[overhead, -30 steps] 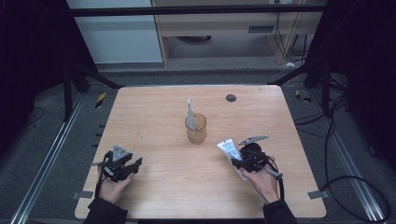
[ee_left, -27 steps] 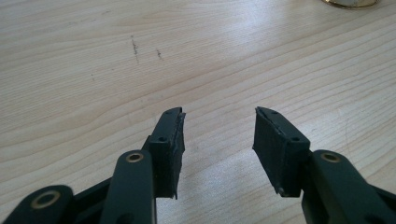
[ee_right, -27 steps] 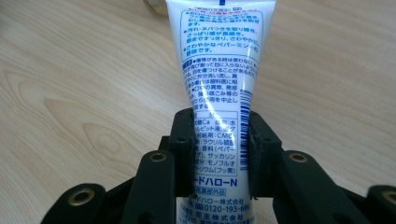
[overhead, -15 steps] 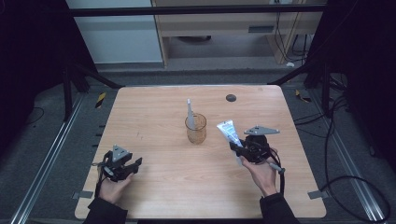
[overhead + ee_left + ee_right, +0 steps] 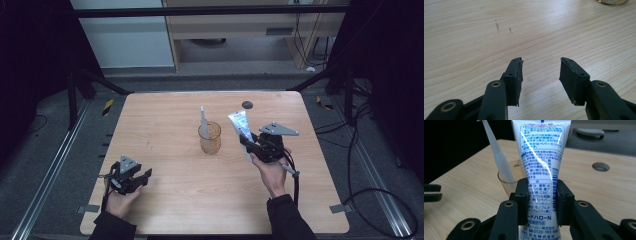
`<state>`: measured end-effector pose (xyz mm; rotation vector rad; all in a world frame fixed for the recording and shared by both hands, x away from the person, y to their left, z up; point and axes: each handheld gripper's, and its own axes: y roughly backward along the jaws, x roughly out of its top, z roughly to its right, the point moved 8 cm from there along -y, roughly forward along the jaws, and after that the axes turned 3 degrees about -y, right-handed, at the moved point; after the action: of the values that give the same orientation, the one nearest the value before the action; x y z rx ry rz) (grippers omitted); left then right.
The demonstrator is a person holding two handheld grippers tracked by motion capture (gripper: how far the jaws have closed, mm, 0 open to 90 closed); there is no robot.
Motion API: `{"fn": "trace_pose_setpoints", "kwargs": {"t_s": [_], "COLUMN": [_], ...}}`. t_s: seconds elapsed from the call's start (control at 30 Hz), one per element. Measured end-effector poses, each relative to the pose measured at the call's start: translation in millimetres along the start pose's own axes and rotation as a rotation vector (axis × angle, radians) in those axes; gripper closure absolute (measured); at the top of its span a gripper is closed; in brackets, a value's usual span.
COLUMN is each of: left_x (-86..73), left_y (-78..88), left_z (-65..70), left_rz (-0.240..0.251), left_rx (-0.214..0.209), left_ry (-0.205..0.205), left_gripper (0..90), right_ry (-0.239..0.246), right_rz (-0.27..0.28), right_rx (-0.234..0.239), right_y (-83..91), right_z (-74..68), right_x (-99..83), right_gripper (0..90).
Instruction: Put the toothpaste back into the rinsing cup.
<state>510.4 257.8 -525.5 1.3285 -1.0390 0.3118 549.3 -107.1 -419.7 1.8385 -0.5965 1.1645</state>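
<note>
The toothpaste tube (image 5: 541, 162) is white with blue Japanese print, and it is held in the air above the right part of the desk (image 5: 165, 150), not touching the wood. In the high view the toothpaste tube (image 5: 240, 129) leans with its flat crimped end up and toward the far side. The right gripper (image 5: 541, 200) has its two black fingers (image 5: 522, 195) clamped on the lower half of the tube, one on each side, and the printed text stays readable between them. In the high view the right gripper (image 5: 256, 147) sits in the person's right hand (image 5: 272, 172), with a grey three-cornered plate on top and a cable trailing toward the sleeve.

Just beside the tube, to its left in the high view, stands a clear amber glass cup (image 5: 209, 137) near the middle of the desk. A pale toothbrush (image 5: 203, 119) stands in it and leans a little; from the right gripper view the toothbrush (image 5: 496, 152) shows just behind and left of the tube. A small round hole (image 5: 247, 104) is in the desk near the far edge.

The left gripper (image 5: 131, 180) rests low at the near left part of the desk, well apart from the cup. Its fingers (image 5: 515, 77) stand apart with only bare wood between them.
</note>
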Motion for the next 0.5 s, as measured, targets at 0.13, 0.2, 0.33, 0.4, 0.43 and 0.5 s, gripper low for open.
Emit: {"fn": "trace_pose_setpoints", "kwargs": {"t_s": [0.13, 0.2, 0.33, 0.4, 0.43, 0.5], "left_x": [0.0, 0.2, 0.4, 0.4, 0.3, 0.1], "left_y": [0.2, 0.3, 0.6, 0.4, 0.3, 0.2], "left_z": [-0.1, -0.2, 0.2, -0.1, -0.4, -0.8], "left_rz": [0.001, 0.003, 0.004, 0.005, 0.004, 0.003], "left_rx": [0.001, 0.002, 0.002, 0.002, 0.002, 0.003], "left_ry": [0.0, 0.001, -0.002, 0.001, 0.001, 0.002], "left_gripper": [52.4, 52.3, 52.4, 52.4, 52.4, 52.4], "right_ry": [-0.007, -0.011, -0.023, -0.024, -0.026, -0.035], "right_rz": [0.051, 0.078, 0.124, 0.149, 0.159, 0.175], "right_rx": [-0.005, -0.005, -0.002, -0.004, -0.004, -0.001], "right_y": [-2.5, -3.3, -6.9, -9.5, -10.3, -12.7], "right_z": [-0.2, 0.8, 4.3, 5.3, 5.7, 6.7], "right_x": [13.4, 19.9, 31.9, 37.1, 38.6, 42.3], "right_gripper": [68.9, 69.0, 69.1, 69.1, 69.1, 69.1]}}
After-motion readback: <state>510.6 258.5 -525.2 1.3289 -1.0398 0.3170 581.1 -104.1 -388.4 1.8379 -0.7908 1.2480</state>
